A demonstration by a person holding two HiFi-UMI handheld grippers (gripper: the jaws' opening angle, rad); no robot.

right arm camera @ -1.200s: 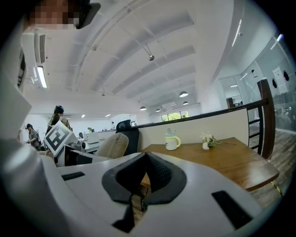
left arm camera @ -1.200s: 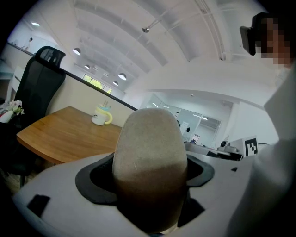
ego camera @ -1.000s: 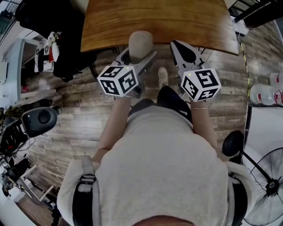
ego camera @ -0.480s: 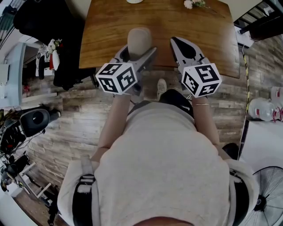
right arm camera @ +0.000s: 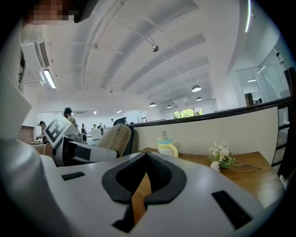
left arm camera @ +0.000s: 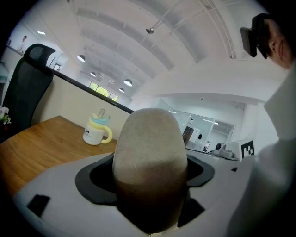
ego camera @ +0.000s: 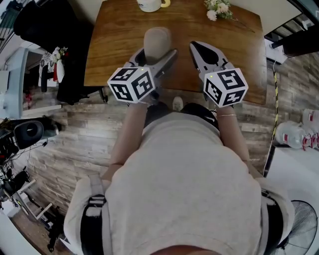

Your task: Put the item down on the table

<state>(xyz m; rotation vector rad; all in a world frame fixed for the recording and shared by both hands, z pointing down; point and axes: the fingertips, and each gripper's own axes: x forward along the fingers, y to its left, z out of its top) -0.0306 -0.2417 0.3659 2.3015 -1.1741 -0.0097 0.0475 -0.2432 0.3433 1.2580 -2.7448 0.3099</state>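
A beige, rounded, egg-shaped item (ego camera: 156, 39) stands upright between the jaws of my left gripper (ego camera: 156, 52), which is shut on it over the near part of the wooden table (ego camera: 239, 55). In the left gripper view the item (left arm camera: 150, 148) fills the middle, with the black pads pressed against both its sides. My right gripper (ego camera: 197, 48) hovers beside it over the table's near edge. Its jaws (right arm camera: 147, 159) are shut with nothing between them.
A white mug with a yellow handle (ego camera: 149, 5) and a small bunch of flowers (ego camera: 218, 8) sit at the table's far side. A black chair (left arm camera: 27, 88) stands at the left end. Dark clothing (ego camera: 70, 55) hangs left, bottles (ego camera: 299, 132) and a fan (ego camera: 304, 229) right.
Both grippers have moved forward from the table's near edge to over the tabletop. The mug and flowers have come into the head view. The left gripper still holds the item.
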